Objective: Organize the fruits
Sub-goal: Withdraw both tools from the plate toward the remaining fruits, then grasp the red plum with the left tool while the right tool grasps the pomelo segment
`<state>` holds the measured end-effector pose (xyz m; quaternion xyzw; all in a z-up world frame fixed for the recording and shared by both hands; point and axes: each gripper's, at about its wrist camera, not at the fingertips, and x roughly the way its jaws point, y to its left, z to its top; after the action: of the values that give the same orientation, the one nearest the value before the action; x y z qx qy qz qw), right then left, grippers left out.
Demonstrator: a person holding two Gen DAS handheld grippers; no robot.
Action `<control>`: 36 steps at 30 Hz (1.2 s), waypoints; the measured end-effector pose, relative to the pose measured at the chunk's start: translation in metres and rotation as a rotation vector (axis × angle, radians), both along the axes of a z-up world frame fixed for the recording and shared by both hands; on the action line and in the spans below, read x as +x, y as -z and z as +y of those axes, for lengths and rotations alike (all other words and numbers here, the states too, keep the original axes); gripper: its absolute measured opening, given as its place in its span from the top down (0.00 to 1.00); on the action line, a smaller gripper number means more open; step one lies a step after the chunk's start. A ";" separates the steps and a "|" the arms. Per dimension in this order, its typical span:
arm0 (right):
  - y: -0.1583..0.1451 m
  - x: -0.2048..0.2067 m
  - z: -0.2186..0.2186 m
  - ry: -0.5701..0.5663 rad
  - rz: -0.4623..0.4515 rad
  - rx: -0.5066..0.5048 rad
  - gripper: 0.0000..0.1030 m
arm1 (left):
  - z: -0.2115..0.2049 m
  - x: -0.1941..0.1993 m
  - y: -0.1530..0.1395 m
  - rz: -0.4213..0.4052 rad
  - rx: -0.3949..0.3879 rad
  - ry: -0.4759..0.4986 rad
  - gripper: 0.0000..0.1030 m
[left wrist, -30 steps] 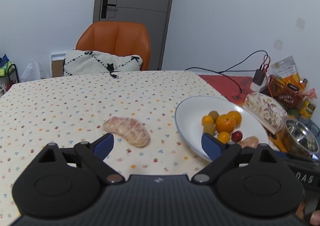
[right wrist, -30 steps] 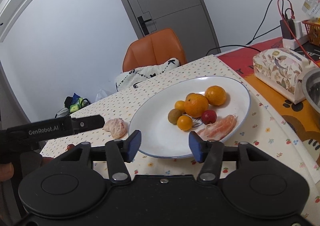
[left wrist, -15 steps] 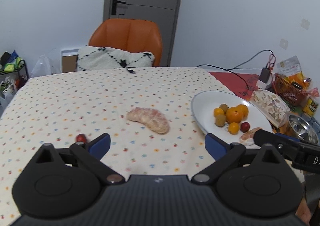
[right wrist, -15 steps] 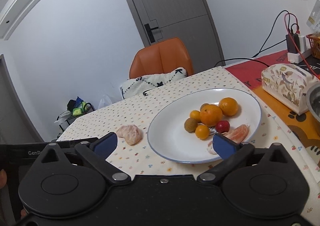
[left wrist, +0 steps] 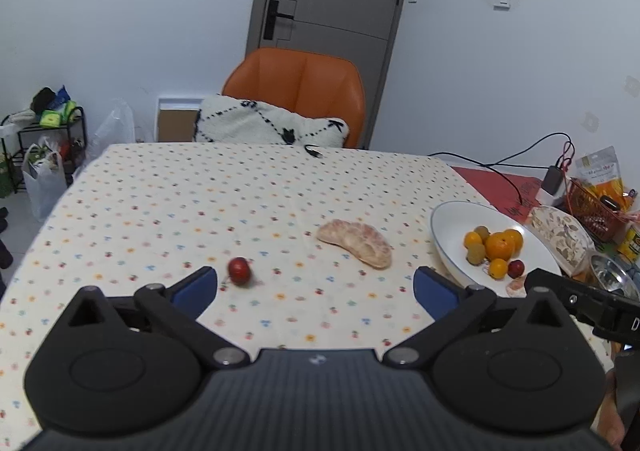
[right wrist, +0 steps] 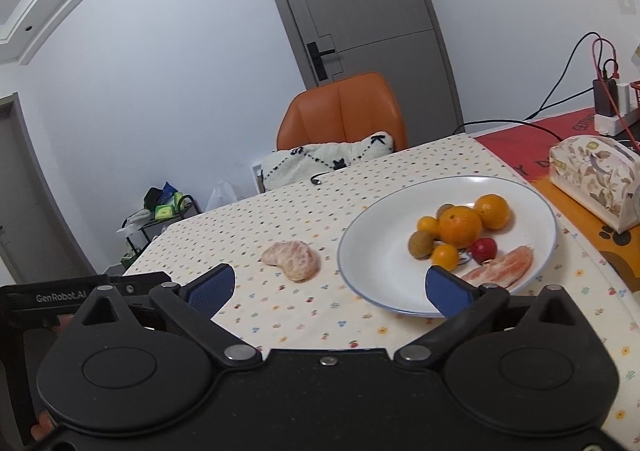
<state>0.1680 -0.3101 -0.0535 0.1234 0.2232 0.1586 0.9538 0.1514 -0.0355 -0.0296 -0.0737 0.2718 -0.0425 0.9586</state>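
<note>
A white plate (right wrist: 360, 251) holds several oranges (right wrist: 459, 225), a small red fruit (right wrist: 484, 249) and a peeled citrus segment (right wrist: 504, 267). A larger peeled citrus piece (left wrist: 354, 242) lies on the dotted tablecloth left of the plate (left wrist: 448, 227). Another small red fruit (left wrist: 239, 271) lies just ahead of my left gripper's left finger. My left gripper (left wrist: 316, 287) hangs over the cloth with its jaws opening and nothing between them. My right gripper (right wrist: 331, 288) stands open at the plate's near rim, its right finger in front of the segment and holding nothing.
A floral tissue box (right wrist: 592, 179) stands right of the plate. A metal bowl (left wrist: 612, 283) and a red wire basket (left wrist: 592, 211) sit beyond it, with cables and a power strip (right wrist: 612, 119). An orange chair (left wrist: 296, 91) with a cushion is at the far edge.
Both grippers have drawn back from the fruit. The right jaws went from half closed to wide open. The red fruit on the cloth has come into the left view.
</note>
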 end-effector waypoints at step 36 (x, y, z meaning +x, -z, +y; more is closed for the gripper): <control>-0.014 -0.008 0.056 -0.140 0.019 -0.109 0.00 | 0.048 -0.018 -0.003 0.022 -0.062 -0.001 0.00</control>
<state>0.1595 -0.2542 -0.0398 0.0567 0.2486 0.2115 0.9435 0.1331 0.0122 -0.0263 -0.1039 0.2811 -0.0497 0.9527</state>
